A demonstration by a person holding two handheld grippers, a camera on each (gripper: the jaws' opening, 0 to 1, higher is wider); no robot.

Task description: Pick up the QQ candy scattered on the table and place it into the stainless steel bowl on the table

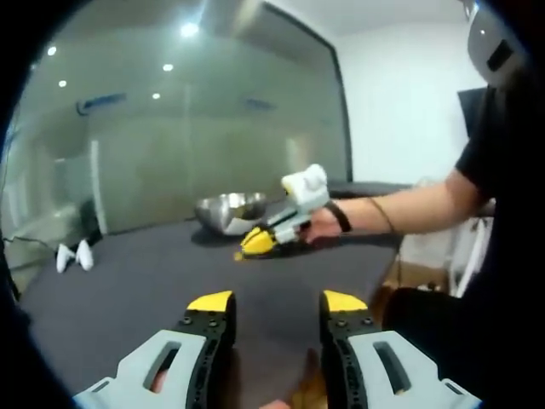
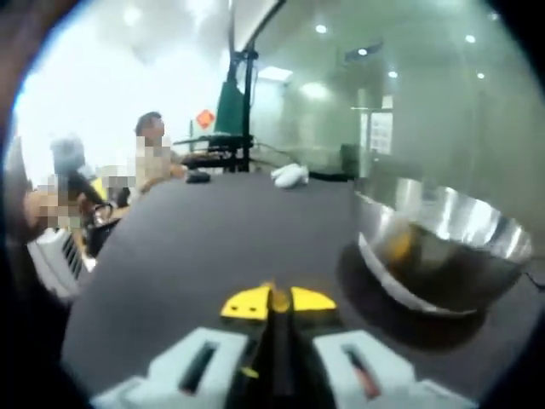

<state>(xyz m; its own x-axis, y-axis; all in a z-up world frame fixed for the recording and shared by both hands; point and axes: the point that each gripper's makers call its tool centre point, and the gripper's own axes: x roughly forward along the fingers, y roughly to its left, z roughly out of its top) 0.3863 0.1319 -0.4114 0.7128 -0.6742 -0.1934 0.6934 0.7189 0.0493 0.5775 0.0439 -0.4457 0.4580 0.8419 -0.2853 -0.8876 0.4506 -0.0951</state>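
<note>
The right gripper (image 2: 278, 300) is being held with jaws together on a small yellowish piece, just beside the stainless steel bowl (image 2: 443, 247), which is lying to its right. The left gripper (image 1: 277, 305) is being kept apart, well back over the table (image 1: 153, 273).

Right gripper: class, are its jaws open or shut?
Shut: the right gripper has its yellow tips meeting, with something small and yellowish between them.

glass partition wall (image 1: 213, 128), ceiling spotlights (image 1: 189, 30)

Shiny metal bowl (image 2: 443, 247), matt table (image 2: 213, 247)
</note>
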